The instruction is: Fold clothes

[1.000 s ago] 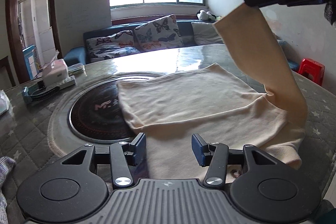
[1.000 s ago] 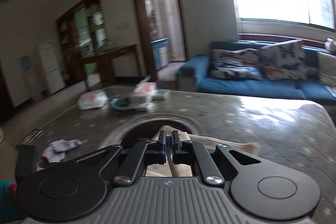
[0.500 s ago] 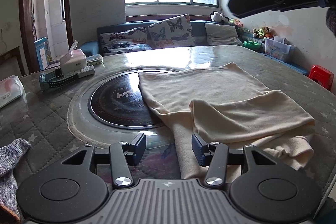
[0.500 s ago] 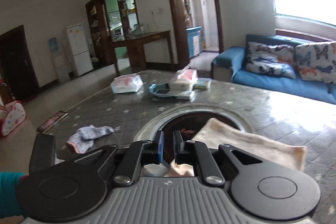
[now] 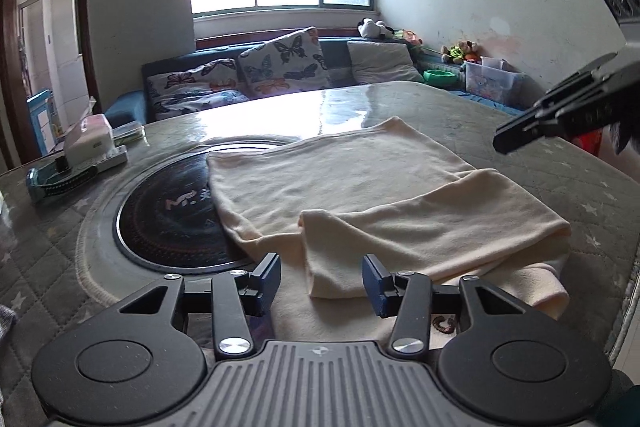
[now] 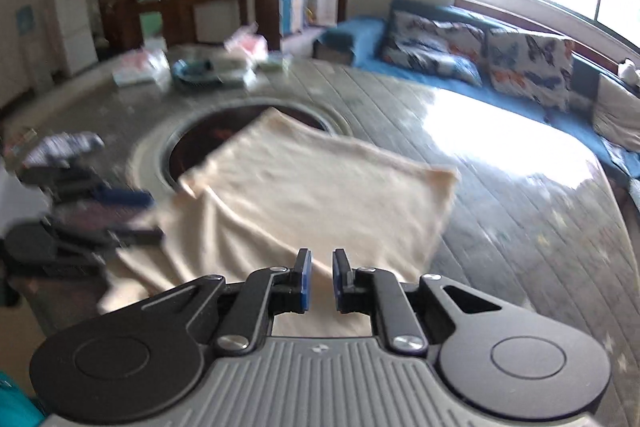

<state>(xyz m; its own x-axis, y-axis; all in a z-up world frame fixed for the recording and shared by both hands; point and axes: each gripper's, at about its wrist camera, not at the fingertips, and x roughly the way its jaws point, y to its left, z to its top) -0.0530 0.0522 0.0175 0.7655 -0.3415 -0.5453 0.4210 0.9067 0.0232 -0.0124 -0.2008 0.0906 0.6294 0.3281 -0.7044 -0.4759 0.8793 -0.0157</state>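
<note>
Cream garment (image 5: 360, 195) dropped; right hand-held gripper (image 6: 319, 279) reopened.

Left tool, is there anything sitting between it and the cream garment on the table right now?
Nothing visible does. The left tool hangs open right at the near edge of the cream garment, whose folded-over flap lies just ahead of its fingertips. The right tool is off to the side, above the table, not in the path.

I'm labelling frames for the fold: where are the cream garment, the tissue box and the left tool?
cream garment (image 5: 340, 179), left wrist view, flat upper layer.
tissue box (image 5: 89, 141), left wrist view, front face.
left tool (image 5: 321, 281), left wrist view, gap between fingertips.
</note>
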